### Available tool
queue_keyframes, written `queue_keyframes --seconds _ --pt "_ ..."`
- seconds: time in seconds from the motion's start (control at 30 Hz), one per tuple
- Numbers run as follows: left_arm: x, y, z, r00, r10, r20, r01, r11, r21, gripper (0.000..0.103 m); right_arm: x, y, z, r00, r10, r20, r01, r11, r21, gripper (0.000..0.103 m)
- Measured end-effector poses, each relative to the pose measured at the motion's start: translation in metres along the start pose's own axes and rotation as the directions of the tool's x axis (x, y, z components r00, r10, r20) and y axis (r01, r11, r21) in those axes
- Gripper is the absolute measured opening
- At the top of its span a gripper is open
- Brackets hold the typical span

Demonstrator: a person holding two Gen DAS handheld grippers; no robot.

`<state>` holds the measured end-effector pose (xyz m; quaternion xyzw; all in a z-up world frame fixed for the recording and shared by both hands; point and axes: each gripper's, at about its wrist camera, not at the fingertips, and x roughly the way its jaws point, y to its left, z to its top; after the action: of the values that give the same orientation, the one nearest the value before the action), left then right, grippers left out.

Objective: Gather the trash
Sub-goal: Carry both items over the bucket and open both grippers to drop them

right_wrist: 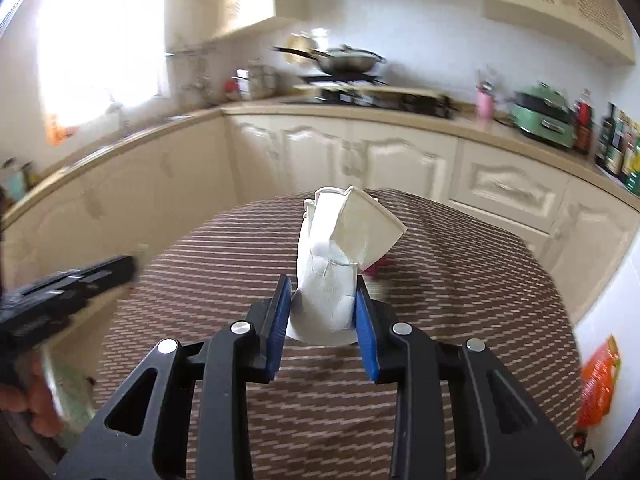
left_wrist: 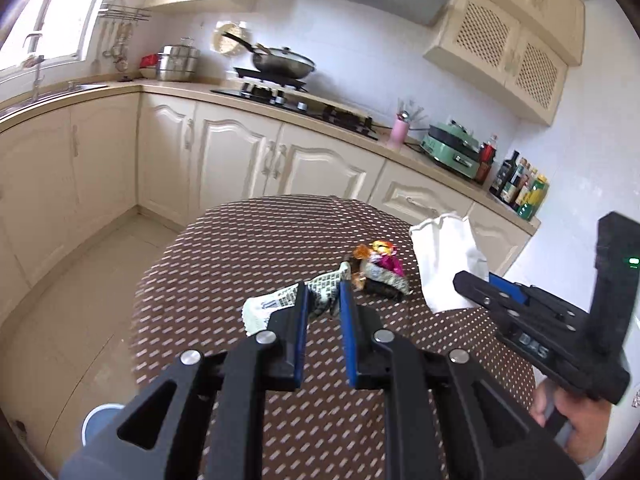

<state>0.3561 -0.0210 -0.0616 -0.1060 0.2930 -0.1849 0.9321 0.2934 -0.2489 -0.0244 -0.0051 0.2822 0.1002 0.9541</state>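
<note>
My right hand-held gripper (right_wrist: pixel 322 300) has the crumpled white paper cup (right_wrist: pixel 340 256) pinched between its blue pads (right_wrist: pixel 365 320), which press on the cup's lower body from both sides and dent it. The cup's torn, flattened mouth points up and away from me, above the brown patterned bench (right_wrist: pixel 460 280). The jaws are partly closed, only as wide as the squashed cup lets them be.

My left hand-held gripper (left_wrist: pixel 324 300) is nearly closed on a pale printed wrapper (left_wrist: pixel 276 304). The wrapper runs across the jaw gap; its loose end hangs out to the left of the left finger, and the rest trails to the right past the right finger, toward the heap of trash. From the left wrist camera I cannot tell whether the wrapper is clear of the bench or dragging on it.

Taking the wrapper as the mark: just past its far end, on the bench, lies the small heap of trash (left_wrist: pixel 378 270), orange, pink and gold foil pieces over something dark. To the right of that heap, and right of the wrapper, the white cup shows again in my right gripper, whose black body comes in from the right edge with my hand (left_wrist: pixel 576 420) on its grip.

The right wrist picture is smeared with motion blur, so the bench pattern there reads as streaks
</note>
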Motion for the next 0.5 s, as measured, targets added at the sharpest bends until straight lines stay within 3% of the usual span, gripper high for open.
queue_keyframes --seconds 0.2,0.5 --pt "-0.061 0.052 -0.026 0.996 0.086 0.03 -0.084 0.995 -0.057 0.015 -0.006 0.092 -0.009 0.987 0.159 -0.007 -0.159 0.984 -0.077 0.029" --pt "-0.128 0.149 -0.073 0.971 0.24 0.012 -0.235 0.957 -0.173 0.014 0.02 0.224 -0.04 0.924 0.357 -0.139 -0.376 0.913 -0.159 0.029"
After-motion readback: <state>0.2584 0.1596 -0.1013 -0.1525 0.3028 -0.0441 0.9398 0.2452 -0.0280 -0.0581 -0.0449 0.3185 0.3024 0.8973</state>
